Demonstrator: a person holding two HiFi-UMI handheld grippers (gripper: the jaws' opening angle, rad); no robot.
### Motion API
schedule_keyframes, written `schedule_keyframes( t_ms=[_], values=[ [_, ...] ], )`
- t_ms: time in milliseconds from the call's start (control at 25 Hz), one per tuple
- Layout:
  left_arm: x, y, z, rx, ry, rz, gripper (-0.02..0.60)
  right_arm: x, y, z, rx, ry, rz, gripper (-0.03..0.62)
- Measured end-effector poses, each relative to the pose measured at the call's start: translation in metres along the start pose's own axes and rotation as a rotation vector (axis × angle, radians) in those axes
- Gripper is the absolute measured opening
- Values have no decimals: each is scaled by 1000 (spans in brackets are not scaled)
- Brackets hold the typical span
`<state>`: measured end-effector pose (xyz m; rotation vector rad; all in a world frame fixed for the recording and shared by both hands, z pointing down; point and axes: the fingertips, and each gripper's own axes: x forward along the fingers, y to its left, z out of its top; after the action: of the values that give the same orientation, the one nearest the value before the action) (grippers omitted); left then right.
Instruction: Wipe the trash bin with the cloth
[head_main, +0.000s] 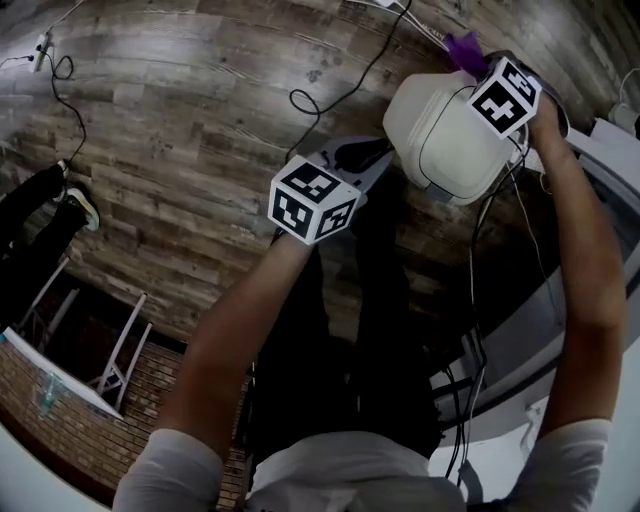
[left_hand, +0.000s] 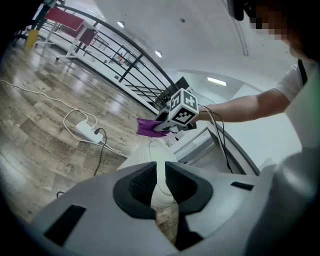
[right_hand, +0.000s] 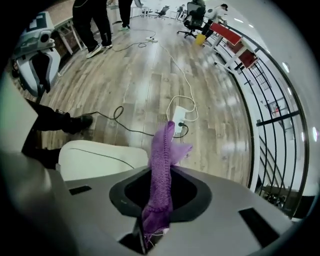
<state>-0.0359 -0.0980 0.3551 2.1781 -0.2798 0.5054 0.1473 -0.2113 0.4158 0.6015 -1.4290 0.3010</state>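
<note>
Over wooden plank floor (head_main: 200, 110), far right: my left gripper (left_hand: 159, 186) pinches cream plastic trash bin (head_main: 445, 135) by thin edge, I judge to steady it for wiping. My right gripper (right_hand: 159, 200) clamps purple knitted cloth (right_hand: 161, 165), poised at bin's far side.

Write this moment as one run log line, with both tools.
left tool: shut on trash bin | right tool: shut on cloth | cloth: near trash bin, contact unclear
</note>
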Motion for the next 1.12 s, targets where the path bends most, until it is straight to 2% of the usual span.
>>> schedule_keyframes(
  t_ms=[280, 440, 640, 760, 1120],
  values=[
    [15, -3, 1, -8, -10, -7, 54, 20, -22, -15, -93, 109, 37, 77],
    [19, -6, 0, -8, -4, -15, 52, 31, -34, -24, -147, 170, 8, 77],
    [17, -5, -3, -9, 1, -22, 52, 47, -24, -29, -305, 269, -43, 77],
    [14, -3, -6, -10, 6, -24, 52, 50, -12, -24, -364, 274, -43, 77],
    [2, 2, -14, -15, 10, -29, 52, 46, 12, -13, -391, 271, 7, 75]
  ],
)
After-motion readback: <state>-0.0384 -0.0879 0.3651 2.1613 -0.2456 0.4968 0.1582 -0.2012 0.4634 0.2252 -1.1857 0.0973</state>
